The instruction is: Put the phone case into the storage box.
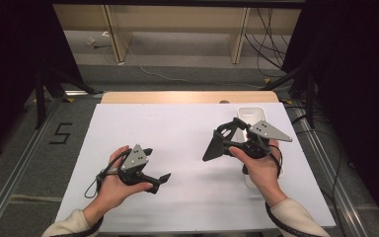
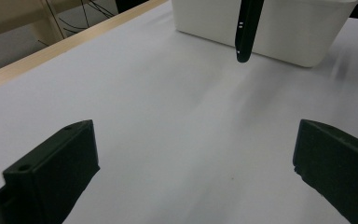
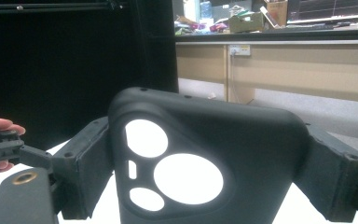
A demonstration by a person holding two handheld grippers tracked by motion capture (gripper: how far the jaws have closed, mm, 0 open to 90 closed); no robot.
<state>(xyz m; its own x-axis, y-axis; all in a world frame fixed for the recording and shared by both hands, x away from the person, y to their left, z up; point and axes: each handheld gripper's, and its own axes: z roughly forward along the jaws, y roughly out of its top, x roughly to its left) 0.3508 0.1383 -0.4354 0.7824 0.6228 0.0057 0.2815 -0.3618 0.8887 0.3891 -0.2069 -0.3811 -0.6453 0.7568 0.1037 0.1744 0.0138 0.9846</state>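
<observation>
One phone case (image 3: 205, 158); one white bin (image 1: 249, 114)

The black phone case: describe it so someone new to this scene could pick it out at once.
Start at the white table sheet, then go to its right side by the white bin. The black phone case is clamped in the right claw, held above the sheet; round camera cut-outs mark it.

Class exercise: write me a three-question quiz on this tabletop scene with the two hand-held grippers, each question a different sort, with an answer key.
1. True or false: the left gripper holds the black phone case.
2. Which gripper grips the case? A) left B) right C) neither
3. Fill in: the white bin stands on the table's ____ side in the high view.

Key: 1. False; its jaws stand open over bare table. 2. B; the right gripper clamps the case by its edges. 3. Right.
</observation>
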